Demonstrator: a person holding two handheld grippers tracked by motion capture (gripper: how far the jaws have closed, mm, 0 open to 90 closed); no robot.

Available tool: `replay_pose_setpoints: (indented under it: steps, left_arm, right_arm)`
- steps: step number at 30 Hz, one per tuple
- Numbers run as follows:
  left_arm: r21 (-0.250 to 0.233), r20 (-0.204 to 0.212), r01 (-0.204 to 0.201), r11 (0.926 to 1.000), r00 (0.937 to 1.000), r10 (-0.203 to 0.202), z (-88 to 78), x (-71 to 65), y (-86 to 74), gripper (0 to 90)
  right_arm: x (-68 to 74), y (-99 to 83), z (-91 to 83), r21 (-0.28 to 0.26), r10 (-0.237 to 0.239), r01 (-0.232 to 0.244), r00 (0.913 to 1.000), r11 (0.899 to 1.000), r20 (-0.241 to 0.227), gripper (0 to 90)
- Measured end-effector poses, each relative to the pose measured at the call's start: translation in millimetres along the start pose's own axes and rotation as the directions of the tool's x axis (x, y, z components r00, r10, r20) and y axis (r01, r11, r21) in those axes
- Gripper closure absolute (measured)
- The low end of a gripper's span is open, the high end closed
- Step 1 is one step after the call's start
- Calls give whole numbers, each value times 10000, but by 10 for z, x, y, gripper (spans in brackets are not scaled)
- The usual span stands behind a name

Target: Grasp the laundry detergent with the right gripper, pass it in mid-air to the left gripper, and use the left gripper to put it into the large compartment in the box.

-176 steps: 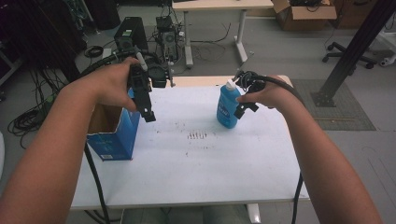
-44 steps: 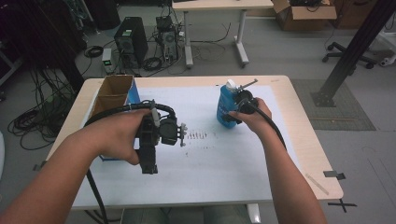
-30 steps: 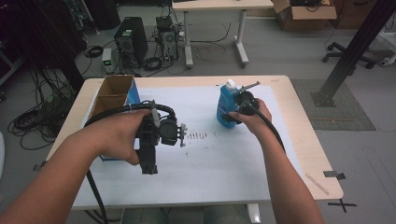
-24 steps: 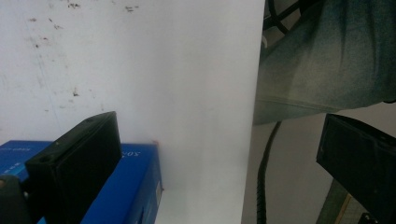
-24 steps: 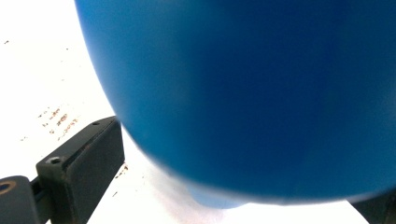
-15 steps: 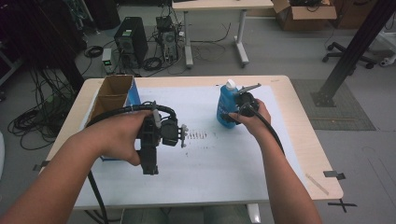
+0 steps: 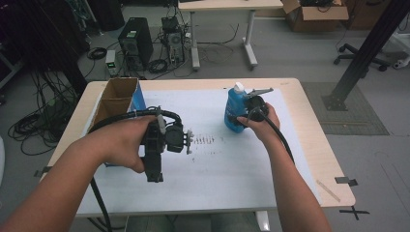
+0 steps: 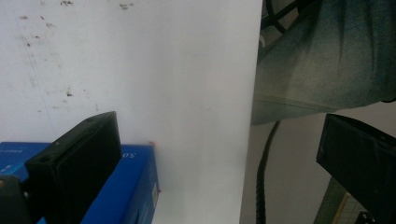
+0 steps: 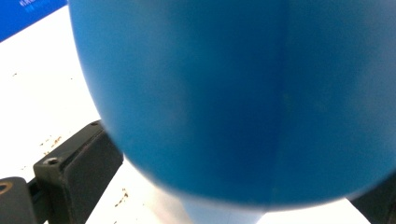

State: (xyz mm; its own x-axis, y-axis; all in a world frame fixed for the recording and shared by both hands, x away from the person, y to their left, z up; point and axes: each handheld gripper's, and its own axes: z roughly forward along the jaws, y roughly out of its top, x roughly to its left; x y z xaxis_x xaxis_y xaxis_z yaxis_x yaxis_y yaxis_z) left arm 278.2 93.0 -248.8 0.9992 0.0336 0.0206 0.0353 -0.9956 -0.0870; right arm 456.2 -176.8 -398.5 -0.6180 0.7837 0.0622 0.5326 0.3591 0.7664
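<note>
Two grippers | my right gripper (image 7: 241,117) clamps blue bottle (image 7: 235,112) near tabletop (image 7: 309,145) far edge | left gripper (image 7: 153,176) apart, idle | risk: low grip tips bottle.

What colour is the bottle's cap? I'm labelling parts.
White, on a blue bottle; the cap shows best in the high view.
</note>
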Motion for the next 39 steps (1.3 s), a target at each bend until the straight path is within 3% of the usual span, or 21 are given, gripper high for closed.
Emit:
replay_pose_setpoints:
  steps: [17, 21, 39]
  left_arm:
    - [-52, 26, 18, 10000, 10000, -17, 21, 10, -24, 4]
    - [-13, 48, -4, 10000, 10000, 4, 31, 10, -19, 4]
    - [-4, 52, -4, 10000, 10000, 4, 29, 12, -8, 4]
  right_arm:
    - [22, -34, 36, -686, -81, 70, 9998, 9976, -154, 23]
    - [20, -43, 37, -867, 79, -106, 9995, 9962, -309, 27]
    - [27, -46, 48, -999, 162, -191, 9994, 9948, -294, 160]
